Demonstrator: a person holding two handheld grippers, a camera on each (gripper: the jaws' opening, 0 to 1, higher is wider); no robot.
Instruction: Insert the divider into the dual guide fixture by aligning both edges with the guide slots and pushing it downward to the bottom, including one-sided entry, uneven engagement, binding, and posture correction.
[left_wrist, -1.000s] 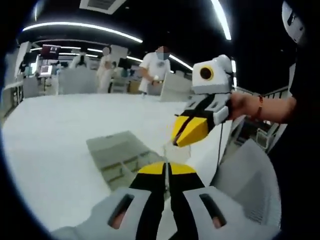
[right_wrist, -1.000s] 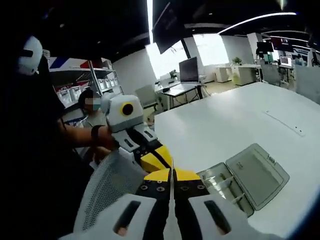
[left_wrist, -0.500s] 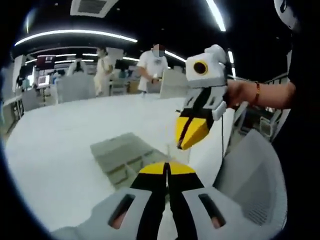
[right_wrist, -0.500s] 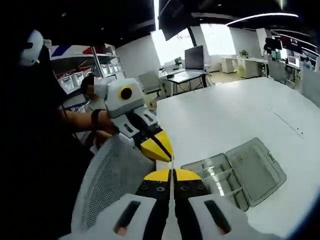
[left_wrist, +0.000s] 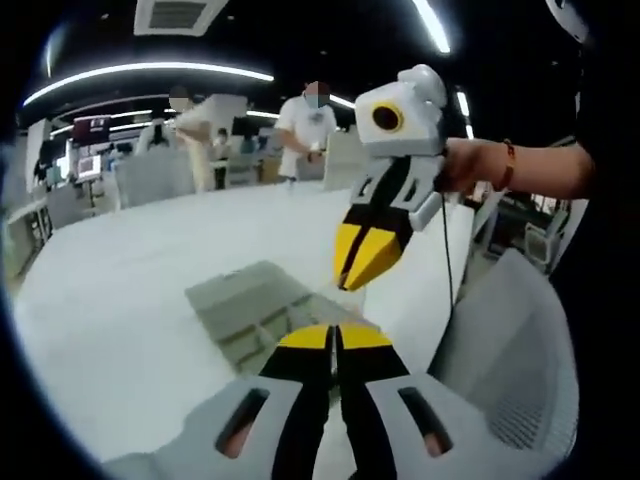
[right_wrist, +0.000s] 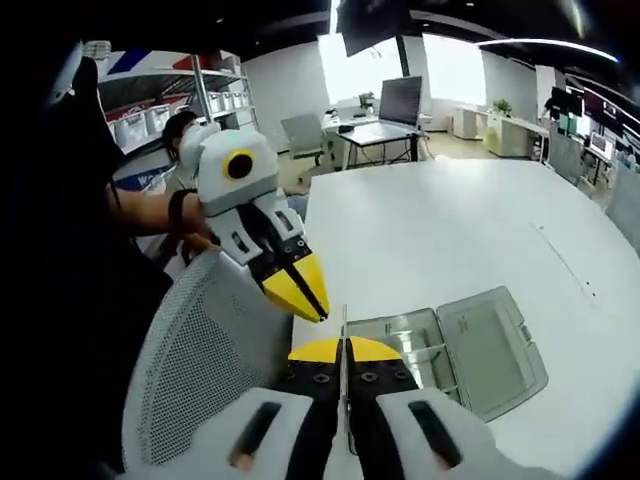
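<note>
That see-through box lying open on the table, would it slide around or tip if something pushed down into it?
The clear box looks like thin plastic, so probably light and apt to slide on the smooth white table. Its lid lies flat open beside the tray, so tipping seems unlikely.

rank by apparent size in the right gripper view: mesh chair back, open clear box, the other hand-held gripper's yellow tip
1. mesh chair back, though it sits nearest the camera
2. open clear box
3. yellow tip of the left hand-held gripper
</note>
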